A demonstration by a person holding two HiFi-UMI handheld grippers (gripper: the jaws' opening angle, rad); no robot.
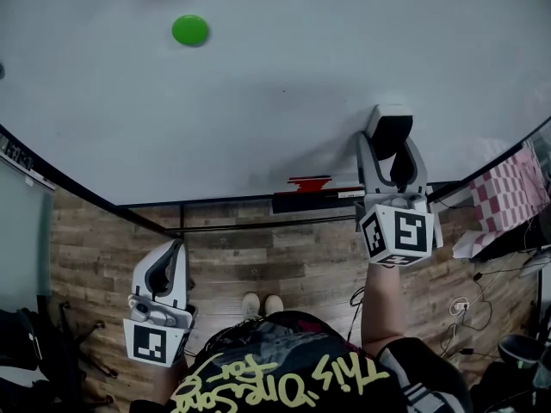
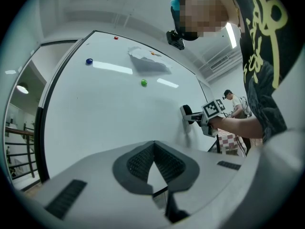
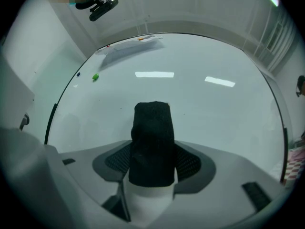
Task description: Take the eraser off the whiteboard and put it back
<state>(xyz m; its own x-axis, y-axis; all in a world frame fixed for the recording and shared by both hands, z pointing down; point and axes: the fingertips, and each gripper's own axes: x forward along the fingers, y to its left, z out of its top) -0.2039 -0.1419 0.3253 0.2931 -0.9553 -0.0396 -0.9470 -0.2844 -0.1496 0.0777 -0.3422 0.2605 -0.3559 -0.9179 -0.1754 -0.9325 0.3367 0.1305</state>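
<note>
right gripper (image 1: 392, 144): fingers clamped on the eraser (image 3: 152, 137) | eraser: against the whiteboard (image 1: 284, 76), near its lower edge | left gripper (image 1: 170, 252): fingers pressed together, empty, below the board

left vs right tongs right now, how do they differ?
Left tongs are shut on nothing; right tongs are shut on the black eraser. Left tongs hang low, clear of the whiteboard; right tongs sit higher, with the eraser at the whiteboard's lower part. Shared: same grey build, both closed.
</note>
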